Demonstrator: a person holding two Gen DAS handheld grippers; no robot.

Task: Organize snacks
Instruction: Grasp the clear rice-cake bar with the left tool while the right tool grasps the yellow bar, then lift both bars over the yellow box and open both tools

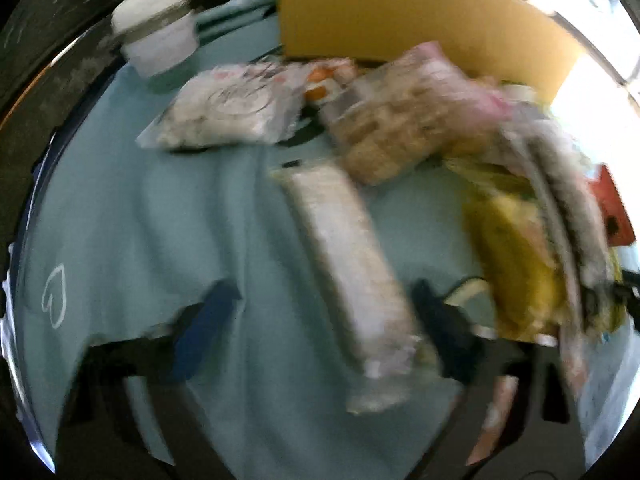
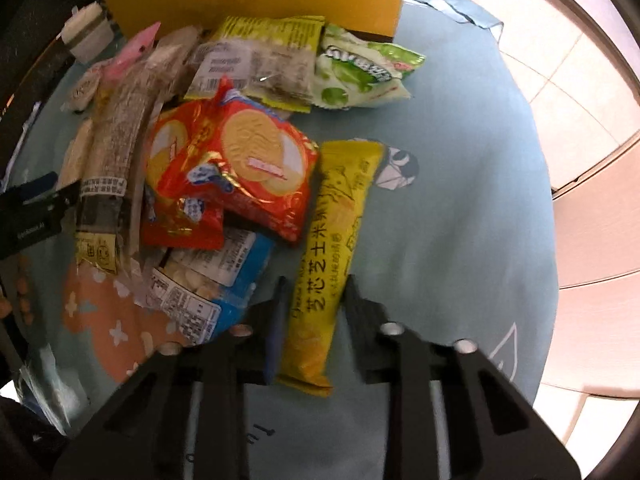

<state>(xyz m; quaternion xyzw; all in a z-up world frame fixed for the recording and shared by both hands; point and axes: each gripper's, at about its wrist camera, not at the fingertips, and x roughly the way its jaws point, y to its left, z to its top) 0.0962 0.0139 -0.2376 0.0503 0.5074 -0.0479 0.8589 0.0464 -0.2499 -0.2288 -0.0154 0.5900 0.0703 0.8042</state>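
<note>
2 views show a heap of snacks, none of it visibly sorted yet; as a judgement, the task is at its start, with nearly every packet left to place.

Left wrist view, heavily blurred: the left hand-held gripper (image 1: 324, 312) sits at the bottom of the frame with its fingers spread wide. A long pale packet (image 1: 352, 264) runs from the centre down between those fingers, nearer the right one; whether it touches either finger cannot be told from the blur. Above it lie a white bag (image 1: 224, 112) at upper left of centre and a clear bag of beige pieces (image 1: 396, 128) at upper centre. A yellow board (image 1: 400, 12) stands across the top, and a white jar (image 1: 156, 36) sits at upper left on the blue cloth (image 1: 132, 216) that covers the desk.

Right wrist view, sharper: the right hand-held gripper (image 2: 314, 292) at lower centre has its fingers on either side of a yellow stick packet (image 2: 332, 256), close against its lower part and apparently clamped on it. Left of it lie a red biscuit packet (image 2: 240, 168) and a blue packet (image 2: 208, 276); a green-and-white bag (image 2: 360, 68) lies at upper centre.
</note>
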